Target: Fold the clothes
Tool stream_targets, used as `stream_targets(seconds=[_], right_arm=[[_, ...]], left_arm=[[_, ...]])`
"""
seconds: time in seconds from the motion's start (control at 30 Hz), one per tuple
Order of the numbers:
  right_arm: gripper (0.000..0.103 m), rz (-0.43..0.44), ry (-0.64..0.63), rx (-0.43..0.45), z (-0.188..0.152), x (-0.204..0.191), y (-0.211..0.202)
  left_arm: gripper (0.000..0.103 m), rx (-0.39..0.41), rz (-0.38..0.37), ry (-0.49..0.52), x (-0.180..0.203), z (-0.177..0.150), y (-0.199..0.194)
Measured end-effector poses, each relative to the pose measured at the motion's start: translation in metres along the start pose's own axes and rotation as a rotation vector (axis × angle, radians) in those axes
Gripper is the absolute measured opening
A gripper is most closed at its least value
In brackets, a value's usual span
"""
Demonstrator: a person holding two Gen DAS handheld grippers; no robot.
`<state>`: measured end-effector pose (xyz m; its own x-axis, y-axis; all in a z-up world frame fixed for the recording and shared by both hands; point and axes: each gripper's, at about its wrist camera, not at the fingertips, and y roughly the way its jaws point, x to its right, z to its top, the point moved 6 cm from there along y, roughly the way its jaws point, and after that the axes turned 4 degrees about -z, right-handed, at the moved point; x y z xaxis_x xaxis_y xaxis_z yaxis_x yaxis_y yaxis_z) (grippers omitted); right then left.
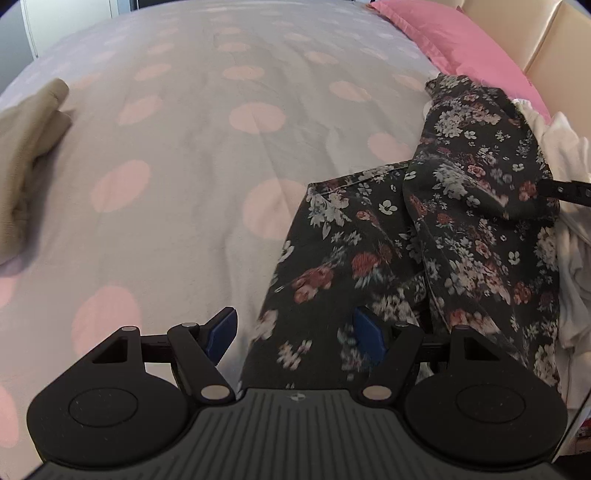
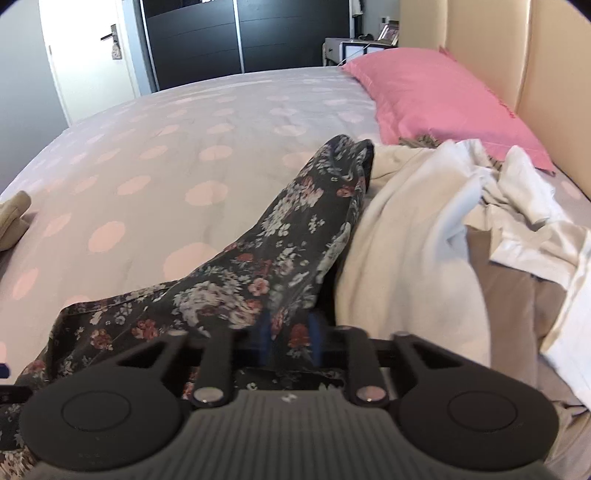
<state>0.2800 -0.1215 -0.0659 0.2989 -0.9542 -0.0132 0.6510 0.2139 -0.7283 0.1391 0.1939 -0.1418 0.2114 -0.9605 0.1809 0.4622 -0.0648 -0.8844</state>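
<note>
A dark floral garment (image 1: 369, 258) lies crumpled on the right side of the polka-dot bedspread (image 1: 184, 147). My left gripper (image 1: 295, 336) is open just above the garment's near end; its blue pads (image 1: 221, 332) straddle the cloth without pinching it. In the right wrist view the floral garment (image 2: 280, 236) stretches away from my right gripper (image 2: 289, 338), which is shut on a bunched fold of it. The blue fingertips (image 2: 314, 328) there are blurred and partly covered by fabric. A black part of the right gripper (image 1: 569, 192) shows at the right edge, with the cloth lifted there.
A beige folded garment (image 1: 26, 166) rests at the bed's left edge. A pile of white and cream clothes (image 2: 424, 240) lies right of the floral garment. A pink pillow (image 2: 436, 99) leans by the beige headboard (image 2: 480, 44). Beyond the bed are a door (image 2: 92, 55) and a black wardrobe (image 2: 240, 33).
</note>
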Motion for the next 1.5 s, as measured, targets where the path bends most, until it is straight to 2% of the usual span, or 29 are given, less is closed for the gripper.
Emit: stream_targets(seconds=[0.03, 0.07, 0.1, 0.17, 0.23, 0.37, 0.47, 0.6, 0.8, 0.87, 0.97, 1.03, 1.13, 1.33, 1.4, 1.47, 1.5], right_arm=[[0.003, 0.017, -0.004, 0.000, 0.000, -0.002, 0.000], [0.003, 0.039, -0.005, 0.007, 0.001, -0.004, -0.003], [0.003, 0.062, -0.007, 0.016, 0.003, -0.007, -0.006], [0.003, 0.103, -0.014, 0.043, 0.007, -0.021, -0.021], [0.003, 0.144, -0.021, 0.071, 0.011, -0.034, -0.036], [0.002, 0.226, -0.036, 0.129, 0.020, -0.061, -0.068], [0.002, 0.255, -0.046, 0.251, 0.035, -0.078, -0.112], [0.002, 0.268, -0.007, 0.404, 0.061, -0.085, -0.170], [0.002, 0.257, 0.037, 0.649, 0.098, -0.083, -0.260], [0.002, 0.282, 0.051, 0.718, 0.110, -0.084, -0.291], [0.002, 0.366, 0.044, 0.773, 0.118, -0.094, -0.331], [0.002, 0.429, 0.013, 0.751, 0.109, -0.111, -0.342], [0.002, 0.515, -0.047, 0.679, 0.085, -0.142, -0.341], [0.002, 0.637, -0.171, 0.445, 0.004, -0.217, -0.295], [0.002, 0.664, -0.184, 0.369, -0.024, -0.238, -0.276], [0.002, 0.701, -0.178, 0.297, -0.047, -0.257, -0.256], [0.002, 0.718, -0.177, 0.261, -0.059, -0.266, -0.247]], left_arm=[[0.055, -0.014, -0.015, -0.017, 0.000, 0.000, 0.005], [0.033, -0.029, -0.039, -0.038, 0.001, 0.000, 0.009], [0.027, -0.043, -0.053, -0.059, 0.001, 0.000, 0.012], [0.011, -0.036, -0.032, -0.042, 0.003, 0.000, 0.011], [0.006, -0.005, -0.029, -0.020, 0.004, 0.000, 0.002], [0.003, 0.104, -0.003, -0.018, -0.003, 0.007, -0.038], [0.002, 0.207, 0.042, -0.006, -0.013, 0.015, -0.082], [0.002, 0.365, 0.144, -0.012, -0.045, 0.028, -0.162], [0.002, 0.540, 0.278, -0.052, -0.090, 0.036, -0.262], [0.002, 0.588, 0.315, -0.064, -0.098, 0.038, -0.285], [0.002, 0.623, 0.393, -0.053, -0.107, 0.037, -0.306], [0.002, 0.600, 0.463, -0.043, -0.118, 0.036, -0.302], [0.003, 0.515, 0.526, -0.071, -0.145, 0.027, -0.280], [0.006, 0.341, 0.526, -0.115, -0.186, -0.010, -0.241], [0.011, 0.328, 0.503, -0.125, -0.188, -0.019, -0.239], [0.030, 0.321, 0.462, -0.125, -0.187, -0.028, -0.241], [0.033, 0.321, 0.445, -0.123, -0.184, -0.032, -0.243]])
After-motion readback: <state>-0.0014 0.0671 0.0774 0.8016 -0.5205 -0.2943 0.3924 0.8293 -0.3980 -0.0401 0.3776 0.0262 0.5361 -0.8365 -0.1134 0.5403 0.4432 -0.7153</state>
